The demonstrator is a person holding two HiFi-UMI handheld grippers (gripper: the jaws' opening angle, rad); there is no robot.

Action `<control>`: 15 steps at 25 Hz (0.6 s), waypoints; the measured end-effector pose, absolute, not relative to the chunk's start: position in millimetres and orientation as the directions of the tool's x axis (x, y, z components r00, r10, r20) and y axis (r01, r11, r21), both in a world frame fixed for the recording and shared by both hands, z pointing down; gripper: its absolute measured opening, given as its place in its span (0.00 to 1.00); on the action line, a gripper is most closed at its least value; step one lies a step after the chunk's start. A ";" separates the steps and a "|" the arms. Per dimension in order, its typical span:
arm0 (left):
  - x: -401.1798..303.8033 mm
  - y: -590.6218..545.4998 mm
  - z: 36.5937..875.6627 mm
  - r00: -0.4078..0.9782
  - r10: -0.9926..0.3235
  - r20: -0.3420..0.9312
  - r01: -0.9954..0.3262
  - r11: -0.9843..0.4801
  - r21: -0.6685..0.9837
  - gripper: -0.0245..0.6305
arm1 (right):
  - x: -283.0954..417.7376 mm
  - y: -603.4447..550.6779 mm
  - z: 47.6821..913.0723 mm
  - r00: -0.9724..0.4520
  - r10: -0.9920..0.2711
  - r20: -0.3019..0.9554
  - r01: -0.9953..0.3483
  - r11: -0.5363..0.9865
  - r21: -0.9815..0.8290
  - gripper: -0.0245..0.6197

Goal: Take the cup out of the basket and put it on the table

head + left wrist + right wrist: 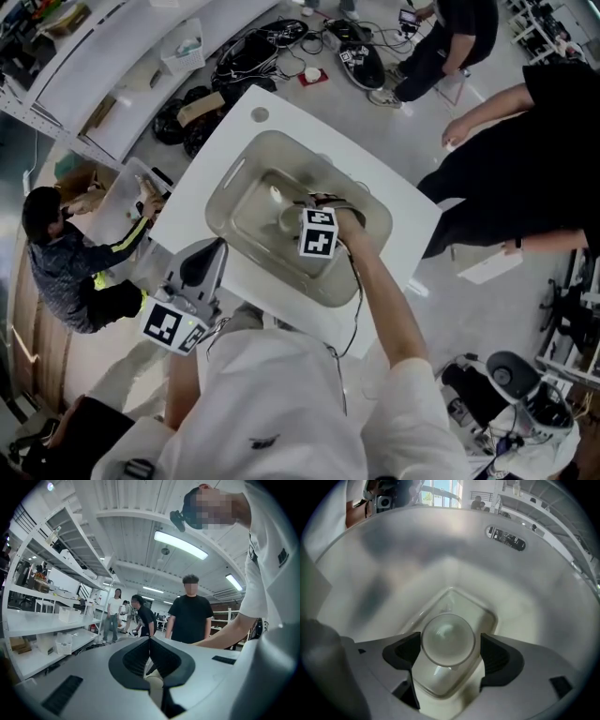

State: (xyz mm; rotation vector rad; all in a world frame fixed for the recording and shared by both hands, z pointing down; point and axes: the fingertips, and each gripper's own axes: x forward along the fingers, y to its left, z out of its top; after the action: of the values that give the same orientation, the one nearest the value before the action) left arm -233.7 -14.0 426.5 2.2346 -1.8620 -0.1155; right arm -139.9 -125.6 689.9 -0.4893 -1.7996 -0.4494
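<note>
Inside the basket (232, 192), right tongs (450, 645) stand wide around the cup (448, 637); left tongs (150, 641) closed.

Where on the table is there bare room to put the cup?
The table's far corner, beyond the basket, and its right corner are bare. The near-left edge is crowded by the left tool.

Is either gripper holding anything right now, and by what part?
Nothing held. The right gripper straddles the translucent round cup inside the pale plastic basket, jaws open beside its rim, not pressing. The left gripper is shut and empty.
</note>
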 end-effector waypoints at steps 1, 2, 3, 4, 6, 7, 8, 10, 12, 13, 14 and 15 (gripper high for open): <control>-234.2 -13.5 427.2 0.188 -0.978 0.088 -0.960 -0.164 0.226 0.05 | -140.0 -125.7 692.3 -0.248 0.101 0.963 0.542 0.839 0.051 0.63; -234.7 -13.0 427.9 0.187 -0.978 0.089 -0.960 -0.163 0.227 0.05 | -140.2 -125.3 694.5 -0.244 0.104 0.964 0.542 0.839 0.046 0.63; -235.1 -12.4 428.6 0.186 -0.978 0.091 -0.960 -0.162 0.227 0.05 | -140.5 -124.6 696.1 -0.240 0.109 0.965 0.541 0.840 0.039 0.63; -235.5 -11.8 429.2 0.185 -0.978 0.092 -0.960 -0.161 0.228 0.05 | -140.9 -123.8 697.0 -0.236 0.114 0.965 0.542 0.840 0.033 0.63; -236.0 -11.4 430.4 0.184 -0.978 0.094 -0.960 -0.159 0.229 0.05 | -141.4 -123.2 697.3 -0.225 0.121 0.967 0.547 0.837 0.023 0.64; -235.9 -11.6 431.1 0.184 -0.978 0.095 -0.960 -0.159 0.229 0.05 | -141.2 -123.2 697.5 -0.217 0.123 0.968 0.551 0.834 0.017 0.64; -235.5 -11.8 431.8 0.185 -0.978 0.096 -0.960 -0.159 0.229 0.05 | -140.7 -123.1 698.3 -0.207 0.125 0.970 0.555 0.832 0.011 0.64; -234.6 -12.2 433.1 0.186 -0.978 0.099 -0.960 -0.159 0.230 0.05 | -138.6 -122.7 702.7 -0.185 0.125 0.975 0.560 0.828 0.001 0.64; -234.2 -11.6 433.8 0.185 -0.978 0.101 -0.960 -0.158 0.231 0.05 | -138.2 -123.0 707.2 -0.178 0.113 0.977 0.558 0.830 0.006 0.64; -234.5 -11.1 433.7 0.184 -0.978 0.101 -0.960 -0.157 0.232 0.05 | -138.8 -123.1 708.4 -0.179 0.108 0.978 0.557 0.830 0.010 0.64; -235.1 -10.8 433.7 0.183 -0.978 0.101 -0.960 -0.156 0.233 0.05 | -139.6 -123.0 709.0 -0.180 0.107 0.978 0.557 0.830 0.012 0.64; -235.6 -10.5 433.8 0.183 -0.978 0.102 -0.960 -0.155 0.234 0.05 | -140.5 -122.6 709.2 -0.180 0.107 0.978 0.559 0.829 0.012 0.64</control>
State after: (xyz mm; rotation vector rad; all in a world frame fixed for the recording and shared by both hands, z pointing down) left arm -235.6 -10.5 433.8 2.2136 -1.8612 -0.1067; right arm -140.5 -122.6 709.2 -0.5186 -1.7263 -0.4365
